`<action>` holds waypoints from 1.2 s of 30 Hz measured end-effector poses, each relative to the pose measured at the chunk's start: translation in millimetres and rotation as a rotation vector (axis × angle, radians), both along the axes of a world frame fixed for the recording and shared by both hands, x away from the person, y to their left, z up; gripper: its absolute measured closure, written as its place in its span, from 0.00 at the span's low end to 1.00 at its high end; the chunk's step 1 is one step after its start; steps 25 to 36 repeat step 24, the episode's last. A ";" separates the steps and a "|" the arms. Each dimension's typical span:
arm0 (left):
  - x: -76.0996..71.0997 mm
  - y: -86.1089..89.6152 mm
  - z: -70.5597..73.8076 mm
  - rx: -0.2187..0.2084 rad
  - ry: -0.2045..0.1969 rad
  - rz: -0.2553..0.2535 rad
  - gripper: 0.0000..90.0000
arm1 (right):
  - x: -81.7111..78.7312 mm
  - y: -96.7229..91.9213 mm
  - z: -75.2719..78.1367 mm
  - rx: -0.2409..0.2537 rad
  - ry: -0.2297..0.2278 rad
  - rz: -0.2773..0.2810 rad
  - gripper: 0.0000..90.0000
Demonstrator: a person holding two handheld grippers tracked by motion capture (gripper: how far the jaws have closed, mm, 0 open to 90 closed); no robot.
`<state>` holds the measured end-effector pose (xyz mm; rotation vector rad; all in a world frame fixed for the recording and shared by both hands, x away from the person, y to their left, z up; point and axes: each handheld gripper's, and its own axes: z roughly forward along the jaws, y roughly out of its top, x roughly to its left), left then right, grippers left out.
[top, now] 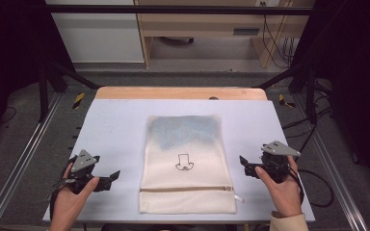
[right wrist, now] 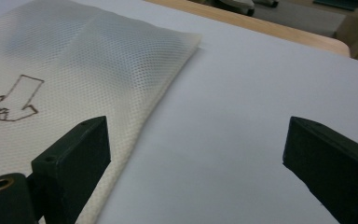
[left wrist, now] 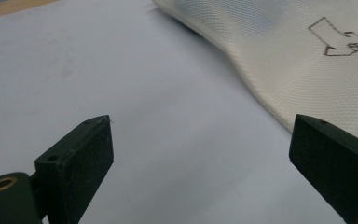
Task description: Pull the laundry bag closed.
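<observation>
A cream mesh laundry bag lies flat in the middle of the table, its zipper near the front edge and a small black drawing at its centre. Something bluish shows through its far half. My left gripper is held to the left of the bag, jaws wide apart and empty; the bag is ahead to its right. My right gripper is held to the right of the bag, also open and empty, with the bag's edge ahead to its left.
The pale sheet covers the tabletop, with a wooden edge at the far side. Metal frame rails run along both sides. Cables trail at the right.
</observation>
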<state>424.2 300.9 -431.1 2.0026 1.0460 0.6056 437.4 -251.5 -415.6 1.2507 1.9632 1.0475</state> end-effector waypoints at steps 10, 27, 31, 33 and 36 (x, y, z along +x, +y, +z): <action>15.6 45.0 -15.3 0.075 -0.077 0.110 0.07 | 1.1 -22.5 -26.6 0.008 0.087 -0.066 0.10; 19.0 50.5 -19.5 -0.033 -0.141 0.098 0.06 | -1.9 -27.9 -44.5 -0.005 0.131 -0.055 0.07; 19.0 50.5 -19.5 -0.033 -0.141 0.098 0.06 | -1.9 -27.9 -44.5 -0.005 0.131 -0.055 0.07; 19.0 50.5 -19.5 -0.033 -0.141 0.098 0.06 | -1.9 -27.9 -44.5 -0.005 0.131 -0.055 0.07; 19.0 50.5 -19.5 -0.033 -0.141 0.098 0.06 | -1.9 -27.9 -44.5 -0.005 0.131 -0.055 0.07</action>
